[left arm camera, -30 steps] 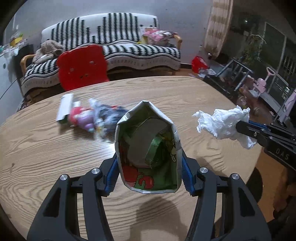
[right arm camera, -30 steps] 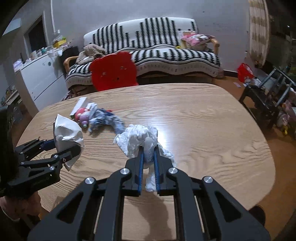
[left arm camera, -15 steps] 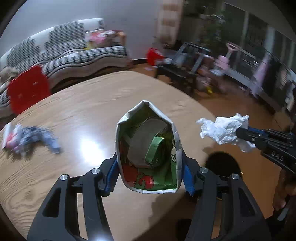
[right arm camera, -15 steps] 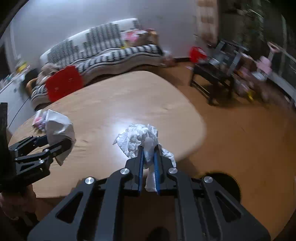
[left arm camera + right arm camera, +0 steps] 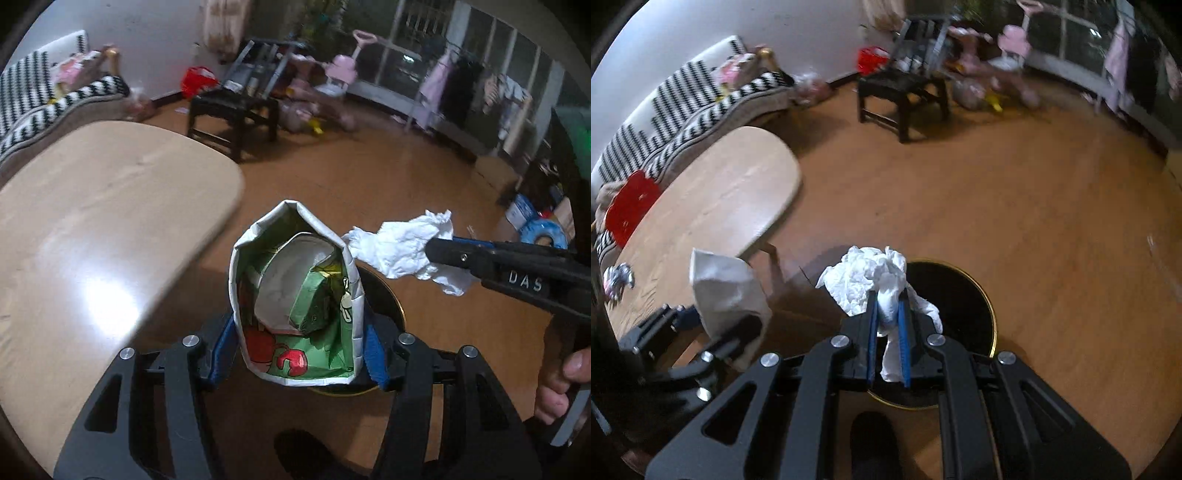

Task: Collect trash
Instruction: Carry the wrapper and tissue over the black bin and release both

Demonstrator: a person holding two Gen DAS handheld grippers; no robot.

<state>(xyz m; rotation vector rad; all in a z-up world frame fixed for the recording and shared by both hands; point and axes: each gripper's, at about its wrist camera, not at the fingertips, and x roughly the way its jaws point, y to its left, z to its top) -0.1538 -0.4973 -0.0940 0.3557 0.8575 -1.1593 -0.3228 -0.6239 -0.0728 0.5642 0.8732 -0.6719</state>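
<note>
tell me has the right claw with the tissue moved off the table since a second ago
Yes. The right claw, shut on the crumpled tissue, was over the wooden table a second ago. It now hangs past the table's edge, above the black bin on the floor.

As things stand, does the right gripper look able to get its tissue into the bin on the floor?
Probably yes: the right gripper, shut on the crumpled tissue, hangs over the black bin, whose open mouth shows nothing covering it.

A light wooden table [image 5: 713,206] with rounded edge holds a small colourful bundle [image 5: 618,282]. Beside it, a round black bin [image 5: 960,306] stands on brown floor [image 5: 1052,229].
</note>
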